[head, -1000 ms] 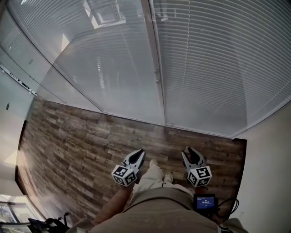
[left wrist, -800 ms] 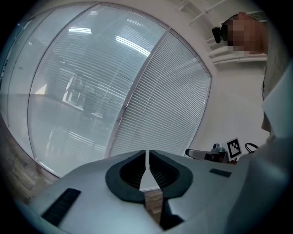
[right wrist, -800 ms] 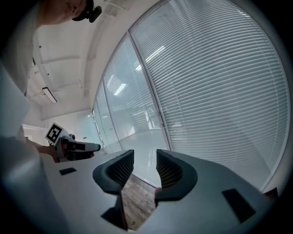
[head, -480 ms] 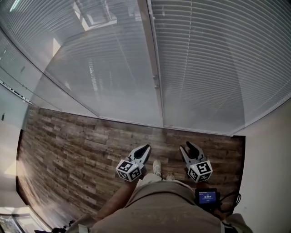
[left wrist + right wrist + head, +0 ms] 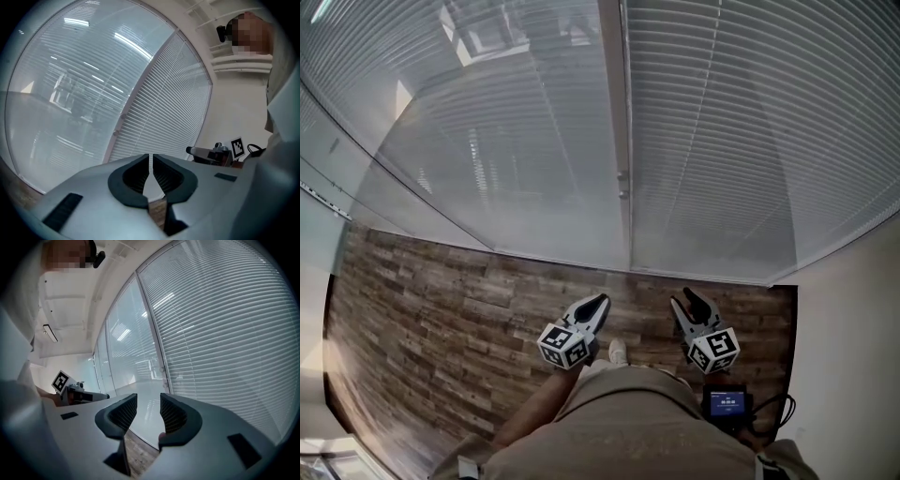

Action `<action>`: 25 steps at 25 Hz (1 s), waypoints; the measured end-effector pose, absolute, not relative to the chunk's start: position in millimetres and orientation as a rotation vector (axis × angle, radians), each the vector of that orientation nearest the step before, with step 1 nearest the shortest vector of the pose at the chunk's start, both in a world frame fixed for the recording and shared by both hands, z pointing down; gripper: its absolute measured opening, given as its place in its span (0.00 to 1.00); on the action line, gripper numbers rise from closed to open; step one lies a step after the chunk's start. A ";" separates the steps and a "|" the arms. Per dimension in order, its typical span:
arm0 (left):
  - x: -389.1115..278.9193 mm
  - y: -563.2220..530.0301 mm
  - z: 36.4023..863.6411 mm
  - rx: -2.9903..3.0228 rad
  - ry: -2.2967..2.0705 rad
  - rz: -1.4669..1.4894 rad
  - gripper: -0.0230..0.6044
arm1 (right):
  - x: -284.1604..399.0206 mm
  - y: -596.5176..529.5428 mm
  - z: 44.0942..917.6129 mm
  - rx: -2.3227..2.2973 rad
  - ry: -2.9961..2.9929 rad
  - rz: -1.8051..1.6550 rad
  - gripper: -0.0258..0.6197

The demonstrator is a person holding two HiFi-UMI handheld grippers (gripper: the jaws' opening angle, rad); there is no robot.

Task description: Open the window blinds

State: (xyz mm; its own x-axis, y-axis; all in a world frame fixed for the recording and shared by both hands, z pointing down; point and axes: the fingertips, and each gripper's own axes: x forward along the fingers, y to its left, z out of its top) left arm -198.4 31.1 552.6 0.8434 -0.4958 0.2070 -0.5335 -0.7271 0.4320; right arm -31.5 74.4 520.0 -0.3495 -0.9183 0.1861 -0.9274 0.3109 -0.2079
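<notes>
Beige clothing; left gripper, right gripper grey, black ribbed pads; black-white marker cubes.

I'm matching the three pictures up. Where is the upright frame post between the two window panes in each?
Head view: frame post, top centre, running upright.
Left gripper view: slanting through the centre, leaning right.
Right gripper view: just left of centre.
Shared landmark: the blinds right of it in every view.

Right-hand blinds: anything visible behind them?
Nothing. The right-hand blinds hang fully down with slats shut, so whatever is behind them is covered. Left of the frame post, the other pane shows slats and bright light patches, only hazily.
</notes>
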 end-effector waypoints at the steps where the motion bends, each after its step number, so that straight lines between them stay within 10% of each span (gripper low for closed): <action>1: -198.3 26.4 553.0 2.540 -0.750 0.105 0.10 | -31.6 70.0 519.5 1.776 -2.512 0.429 0.29; 25: -223.2 -55.2 567.3 2.554 -0.678 0.094 0.10 | -49.6 -6.9 528.5 1.863 -2.412 0.410 0.29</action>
State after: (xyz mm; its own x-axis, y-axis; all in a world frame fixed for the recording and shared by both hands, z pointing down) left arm -223.2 -55.2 567.3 0.8740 -0.4485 0.1872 -0.4825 -0.7552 0.4436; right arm -49.6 -6.9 528.5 -0.2647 -0.9405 0.2130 -0.9581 0.2314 -0.1688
